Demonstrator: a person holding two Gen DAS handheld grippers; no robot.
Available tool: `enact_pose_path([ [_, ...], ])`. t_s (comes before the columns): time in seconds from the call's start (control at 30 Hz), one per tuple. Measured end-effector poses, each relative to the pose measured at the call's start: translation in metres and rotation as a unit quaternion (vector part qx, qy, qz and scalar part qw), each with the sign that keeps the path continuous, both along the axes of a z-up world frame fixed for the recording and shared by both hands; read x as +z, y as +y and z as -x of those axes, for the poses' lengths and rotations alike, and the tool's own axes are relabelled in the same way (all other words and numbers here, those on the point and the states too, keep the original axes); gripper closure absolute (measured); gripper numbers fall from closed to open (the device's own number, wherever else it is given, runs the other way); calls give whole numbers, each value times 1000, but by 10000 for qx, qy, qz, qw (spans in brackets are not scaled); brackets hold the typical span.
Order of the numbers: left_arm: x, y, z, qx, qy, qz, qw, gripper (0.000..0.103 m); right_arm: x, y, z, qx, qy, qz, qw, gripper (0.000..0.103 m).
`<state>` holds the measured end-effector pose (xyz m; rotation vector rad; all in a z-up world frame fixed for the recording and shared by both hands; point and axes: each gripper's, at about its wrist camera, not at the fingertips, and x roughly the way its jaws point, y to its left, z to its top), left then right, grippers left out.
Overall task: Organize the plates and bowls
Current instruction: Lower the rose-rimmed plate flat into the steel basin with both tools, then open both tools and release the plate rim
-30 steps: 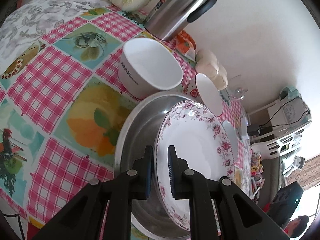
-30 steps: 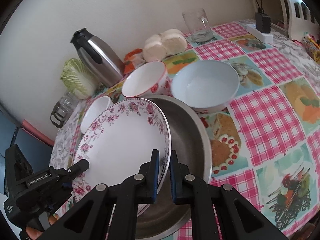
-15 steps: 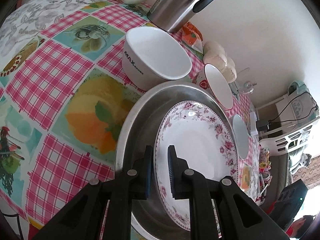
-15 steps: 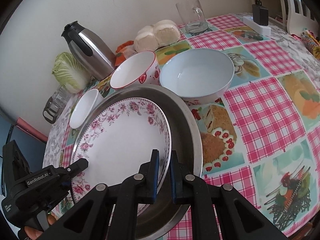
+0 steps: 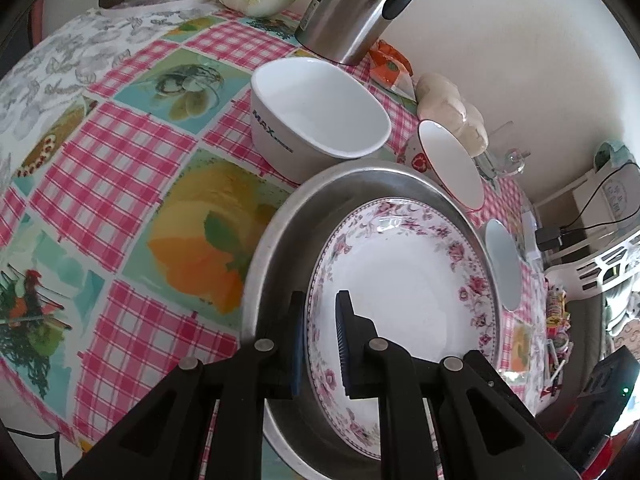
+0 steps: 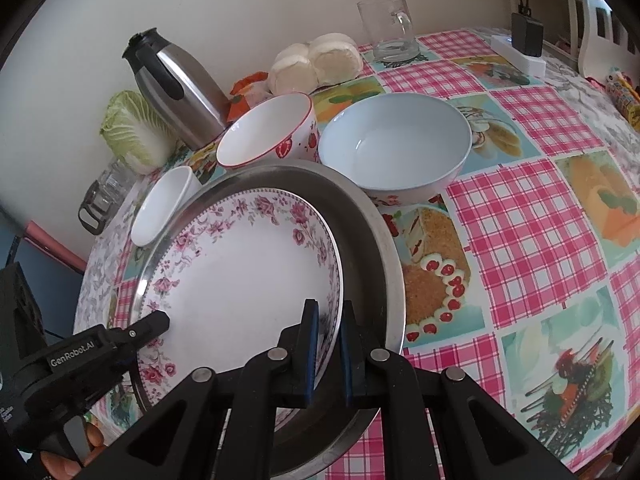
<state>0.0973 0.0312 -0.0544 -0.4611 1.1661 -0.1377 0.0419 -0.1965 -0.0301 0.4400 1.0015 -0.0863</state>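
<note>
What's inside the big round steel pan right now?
The pink-flowered white plate lies in the steel pan, pinched at opposite rims by the left gripper and right gripper. The pan floor beneath is hidden.

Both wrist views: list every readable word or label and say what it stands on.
"MAX" on the white square bowl; smaller word beside it too blurred to read.
"GenRobot.AI" on the left gripper.
Label on the steel thermos: too small to read.

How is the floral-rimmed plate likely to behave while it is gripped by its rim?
The floral plate looks glazed ceramic: probably stiff, breakable, slick. Each hand-held gripper, left and right, pinches only its rim, so it may pivot over the steel pan.
</note>
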Motion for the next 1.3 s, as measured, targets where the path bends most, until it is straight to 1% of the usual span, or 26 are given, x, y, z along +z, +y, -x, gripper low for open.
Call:
enact_pose_path([
  [0.17,-1,3,-2,60,-11,74,10000,89,0,3,-1,74,26,145,9999,92],
  [0.47,-1,0,-3,-49,41,-155,9999,86,5,1,3,51,-32,255,9997,92],
  [0.53,1,-2,-2,-85,23,-201,9998,84,6,1,3,51,-55,293,9995,92],
  [0.63,8,-5,-2,-146,-80,-291,9994,76,10,1,5,23,-109,338,9994,92],
  [0.67,11,-6,-1,-173,-135,-346,9992,71,11,0,6,18,-129,328,9994,92],
  [0.7,15,-9,-1,-197,-206,-430,9987,63,12,0,6,19,-150,319,9994,92],
  [0.77,21,-11,0,-233,-328,-543,9977,57,14,1,8,40,-205,331,9992,92],
  [0.83,26,-11,3,-264,-388,-621,9970,54,17,2,9,66,-256,355,9990,92],
  [0.87,28,-12,3,-272,-407,-686,9964,49,18,2,9,75,-272,367,9989,92],
  [0.9,30,-12,4,-286,-425,-694,9963,45,19,2,9,86,-291,386,9988,92],
  [0.93,31,-12,5,-296,-440,-726,9960,44,20,3,9,99,-309,416,9986,92],
  [1.0,34,-14,5,-317,-457,-901,9944,42,21,4,10,111,-324,475,9983,82],
  [1.03,35,-15,5,-327,-475,-955,9938,42,22,5,10,120,-332,499,9981,73],
  [1.07,36,-15,6,-343,-499,-985,9933,42,22,5,10,129,-341,512,9980,70],
  [1.13,37,-16,6,-348,-530,-1029,9927,40,24,7,10,157,-365,587,9975,70],
  [1.2,39,-17,7,-326,-579,-1132,9914,30,26,8,11,178,-403,673,9968,59],
  [1.23,40,-17,7,-312,-600,-1176,9908,28,27,9,11,183,-421,717,9964,50],
  [1.27,40,-16,7,-295,-616,-1233,9900,24,27,9,12,190,-444,762,9959,43],
  [1.3,40,-16,7,-275,-616,-1292,9893,23,28,9,12,197,-461,799,9955,41],
])
